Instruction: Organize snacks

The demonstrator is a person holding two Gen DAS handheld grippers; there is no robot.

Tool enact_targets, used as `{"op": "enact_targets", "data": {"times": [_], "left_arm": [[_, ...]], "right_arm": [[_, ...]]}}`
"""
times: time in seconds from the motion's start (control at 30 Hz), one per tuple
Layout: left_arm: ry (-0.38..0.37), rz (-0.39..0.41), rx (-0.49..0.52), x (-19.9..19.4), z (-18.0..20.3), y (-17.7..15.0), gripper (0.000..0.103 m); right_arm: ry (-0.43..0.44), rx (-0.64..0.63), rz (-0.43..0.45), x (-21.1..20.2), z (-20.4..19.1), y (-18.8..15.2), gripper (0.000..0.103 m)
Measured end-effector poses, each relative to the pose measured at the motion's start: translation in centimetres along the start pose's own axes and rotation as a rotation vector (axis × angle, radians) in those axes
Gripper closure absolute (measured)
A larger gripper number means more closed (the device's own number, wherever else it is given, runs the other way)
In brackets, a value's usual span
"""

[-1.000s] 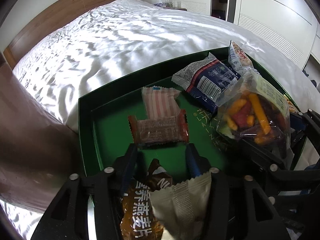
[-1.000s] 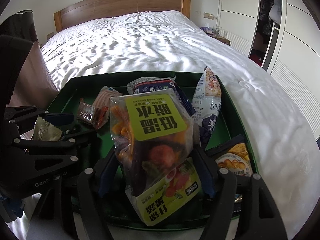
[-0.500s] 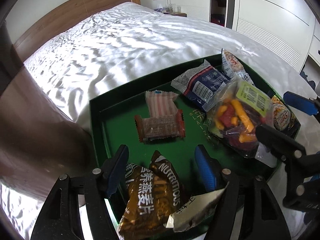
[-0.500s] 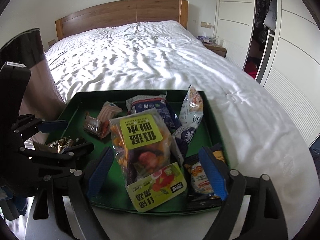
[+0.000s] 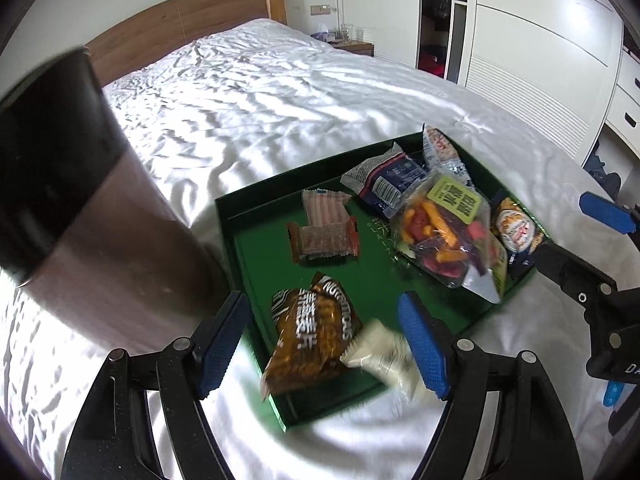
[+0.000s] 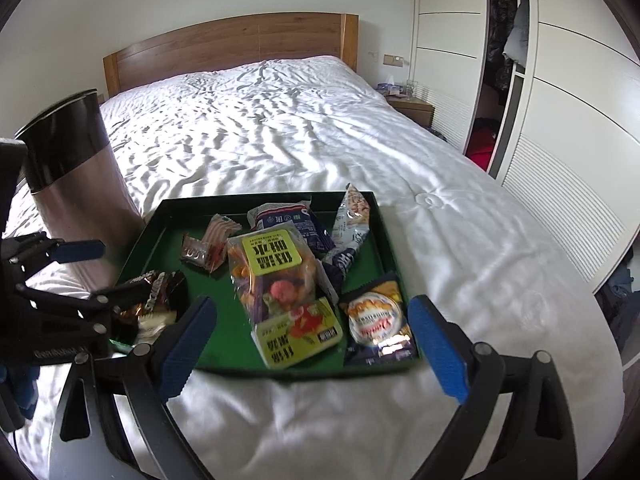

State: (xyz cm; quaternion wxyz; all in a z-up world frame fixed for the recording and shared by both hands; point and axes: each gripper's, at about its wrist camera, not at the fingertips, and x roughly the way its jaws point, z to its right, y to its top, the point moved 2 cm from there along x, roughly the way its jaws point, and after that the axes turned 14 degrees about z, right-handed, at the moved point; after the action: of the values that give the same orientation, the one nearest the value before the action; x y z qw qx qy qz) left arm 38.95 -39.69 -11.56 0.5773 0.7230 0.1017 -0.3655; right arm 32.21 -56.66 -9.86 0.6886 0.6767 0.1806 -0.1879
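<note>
A green tray (image 5: 256, 208) (image 6: 240, 198) lies on the white bed with several snack packets in it. My left gripper (image 5: 322, 300) hangs above its near corner, its jaws opening. A brown oat packet (image 5: 312, 332) and a blurred white packet (image 5: 380, 352) lie below, touched by neither pad. My right gripper (image 6: 312, 304) is open above the tray's near edge. The clear dried-fruit bag (image 6: 280, 280) (image 5: 444, 232) lies free in the tray, beside a round-labelled packet (image 6: 376, 316). Further in are a red-brown bar (image 5: 324, 240), a pink striped packet (image 5: 322, 208) and a blue-white packet (image 5: 384, 180).
A tall metallic cylinder with a black top (image 5: 80, 184) (image 6: 76, 184) stands on the bed against the tray's left side. White sheets stretch to the wooden headboard (image 6: 232, 40). White wardrobe doors (image 6: 560, 160) line the right; a nightstand (image 6: 412, 106) stands by them.
Both grippers have opened and drawn back and up. The left one let go of the brown and white packets, the right one of the dried-fruit bag; all now lie in the tray.
</note>
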Motion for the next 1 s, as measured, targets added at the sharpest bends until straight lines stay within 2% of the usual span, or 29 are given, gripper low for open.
{"op": "enact_targets", "data": {"times": [0.53,1.0], "left_arm": [[-0.012,0.065,-0.002,-8.7,-1.0,-0.2,0.031],[0.033,0.117,0.007,-19.3,-4.2,-4.2,0.031]], "right_arm": [[0.008,-0.003,0.025,-8.0,-2.3,0.0,0.0],[0.054,-0.003,0.031,-17.7,-7.8,-1.2,0.0]]}}
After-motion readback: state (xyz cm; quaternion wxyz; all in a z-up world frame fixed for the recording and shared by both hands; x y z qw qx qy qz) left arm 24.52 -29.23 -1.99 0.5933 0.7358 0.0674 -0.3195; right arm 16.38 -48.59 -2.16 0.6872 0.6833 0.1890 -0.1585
